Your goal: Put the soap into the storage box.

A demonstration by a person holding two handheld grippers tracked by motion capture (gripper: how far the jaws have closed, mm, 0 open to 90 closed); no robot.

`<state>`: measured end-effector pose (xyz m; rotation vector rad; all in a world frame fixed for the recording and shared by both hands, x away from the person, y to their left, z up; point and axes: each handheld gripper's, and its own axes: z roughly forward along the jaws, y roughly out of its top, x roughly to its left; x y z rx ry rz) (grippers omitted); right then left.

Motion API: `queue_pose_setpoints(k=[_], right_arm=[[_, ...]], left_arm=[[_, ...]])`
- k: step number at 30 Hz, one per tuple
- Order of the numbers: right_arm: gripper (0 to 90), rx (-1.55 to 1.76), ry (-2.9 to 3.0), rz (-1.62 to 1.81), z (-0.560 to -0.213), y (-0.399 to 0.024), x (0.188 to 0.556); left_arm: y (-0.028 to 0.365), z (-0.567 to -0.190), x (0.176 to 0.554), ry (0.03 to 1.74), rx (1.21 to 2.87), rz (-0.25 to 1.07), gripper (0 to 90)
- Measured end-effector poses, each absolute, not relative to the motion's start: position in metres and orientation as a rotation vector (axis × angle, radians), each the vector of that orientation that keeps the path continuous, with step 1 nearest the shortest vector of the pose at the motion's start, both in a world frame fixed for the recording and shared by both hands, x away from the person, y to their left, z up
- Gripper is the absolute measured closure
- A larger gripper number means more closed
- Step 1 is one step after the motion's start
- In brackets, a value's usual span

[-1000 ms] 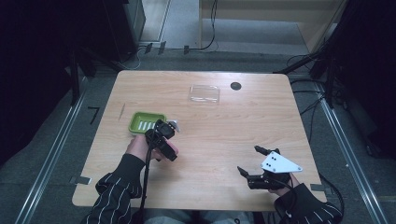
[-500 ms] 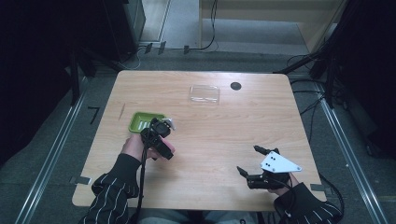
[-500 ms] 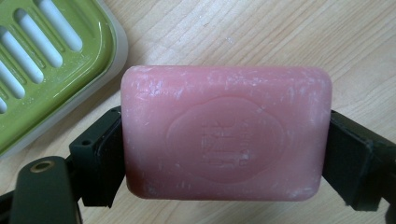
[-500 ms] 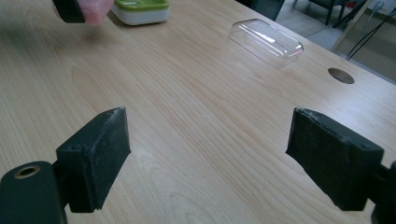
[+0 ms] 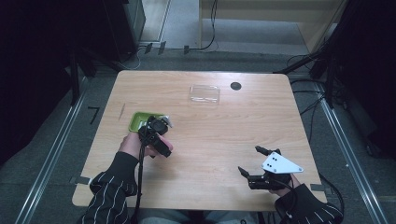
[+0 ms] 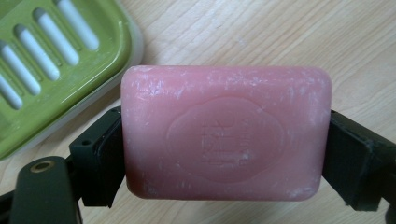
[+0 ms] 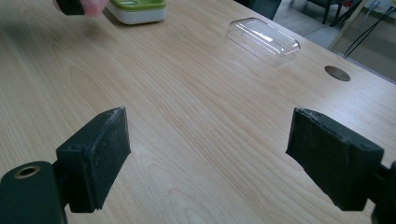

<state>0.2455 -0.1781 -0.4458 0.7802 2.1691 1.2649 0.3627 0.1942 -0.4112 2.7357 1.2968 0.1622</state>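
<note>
Here your left gripper (image 6: 224, 140) clamps the pink soap bar (image 6: 224, 133) above the pale wooden table (image 5: 205, 140), just beside the green slotted soap dish (image 6: 51, 60). Farther right a clear plastic lid (image 5: 204, 94) lies near a dark round hole (image 5: 236, 86). Your right gripper (image 7: 205, 158) hangs with jaws spread wide over bare wood at the near right, grey floor and cables (image 5: 210, 28) beyond.

High view overhead; gripper views close, sharing table (image 5: 215, 121)
</note>
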Motion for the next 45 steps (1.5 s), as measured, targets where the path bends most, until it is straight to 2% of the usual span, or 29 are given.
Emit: queue_pose_setpoints(k=[22, 45], right_arm=[[13.8, 0.779, 2.171, 1.268, -0.446, -0.178, 0.246], [13.8, 0.780, 2.172, 1.264, -0.446, -0.178, 0.246]], left_arm=[[0.224, -0.402, 0.376, 1.423, 2.634, 0.205, 13.6], [0.230, -0.390, 0.392, 1.470, 2.533, 0.229, 13.6]])
